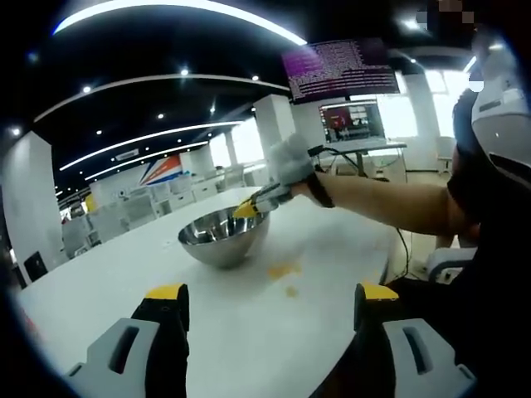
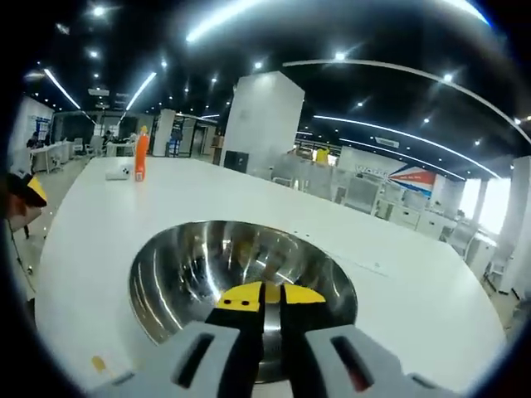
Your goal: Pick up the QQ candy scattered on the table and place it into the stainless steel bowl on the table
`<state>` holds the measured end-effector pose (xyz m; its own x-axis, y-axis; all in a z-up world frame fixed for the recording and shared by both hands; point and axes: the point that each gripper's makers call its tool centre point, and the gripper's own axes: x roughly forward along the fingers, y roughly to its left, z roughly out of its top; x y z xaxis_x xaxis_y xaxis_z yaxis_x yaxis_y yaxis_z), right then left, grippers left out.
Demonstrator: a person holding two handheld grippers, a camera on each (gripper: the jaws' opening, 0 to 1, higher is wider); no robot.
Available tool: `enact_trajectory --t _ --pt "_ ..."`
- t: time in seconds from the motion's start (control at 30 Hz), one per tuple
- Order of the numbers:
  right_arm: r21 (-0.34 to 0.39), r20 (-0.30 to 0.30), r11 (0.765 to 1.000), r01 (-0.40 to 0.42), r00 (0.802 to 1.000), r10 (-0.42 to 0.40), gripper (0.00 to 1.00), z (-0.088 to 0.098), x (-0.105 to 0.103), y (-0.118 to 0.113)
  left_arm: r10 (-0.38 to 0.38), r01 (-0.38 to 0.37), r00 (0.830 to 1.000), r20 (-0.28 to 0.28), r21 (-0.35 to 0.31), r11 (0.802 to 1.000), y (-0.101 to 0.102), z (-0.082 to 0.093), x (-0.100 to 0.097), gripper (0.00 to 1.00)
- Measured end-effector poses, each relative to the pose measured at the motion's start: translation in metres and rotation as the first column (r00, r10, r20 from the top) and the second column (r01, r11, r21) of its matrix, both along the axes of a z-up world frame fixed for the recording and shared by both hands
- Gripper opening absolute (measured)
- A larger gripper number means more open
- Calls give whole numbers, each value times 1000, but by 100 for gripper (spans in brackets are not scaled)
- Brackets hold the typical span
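The right gripper (image 2: 264, 294) hangs over the bowl (image 2: 178, 274), jaws pressed together with almost no gap; whether a candy sits between them I cannot tell. The left gripper (image 1: 274, 294) is spread wide above the table (image 1: 99, 282). Loose candy (image 1: 282, 269) lies at the bowl's (image 1: 222, 236) 4 o'clock. An orange bottle (image 2: 141, 155) stands at 11 o'clock.
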<state>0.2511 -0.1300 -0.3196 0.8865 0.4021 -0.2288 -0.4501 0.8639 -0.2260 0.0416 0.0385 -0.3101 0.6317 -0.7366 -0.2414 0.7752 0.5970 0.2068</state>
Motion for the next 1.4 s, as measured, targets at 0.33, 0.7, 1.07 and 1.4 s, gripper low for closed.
enact_trajectory --t 0.33,0.7,1.07,1.4 --pt "18 42 1000 -6 999 6 16 9 0 -1 -5 5 1000 5 1 1000 -2 2 1 82" --pt "18 71 1000 8 997 -9 17 19 -2 -6 -2 2 1000 7 10 1000 -2 2 2 82" --pt "40 241 999 10 970 -19 17 91 -27 -14 0 0 1000 6 5 1000 -2 2 1 82" --pt "51 433 993 -104 898 72 19 178 -99 16 -2 2 1000 12 -4 1000 -2 5 1 82"
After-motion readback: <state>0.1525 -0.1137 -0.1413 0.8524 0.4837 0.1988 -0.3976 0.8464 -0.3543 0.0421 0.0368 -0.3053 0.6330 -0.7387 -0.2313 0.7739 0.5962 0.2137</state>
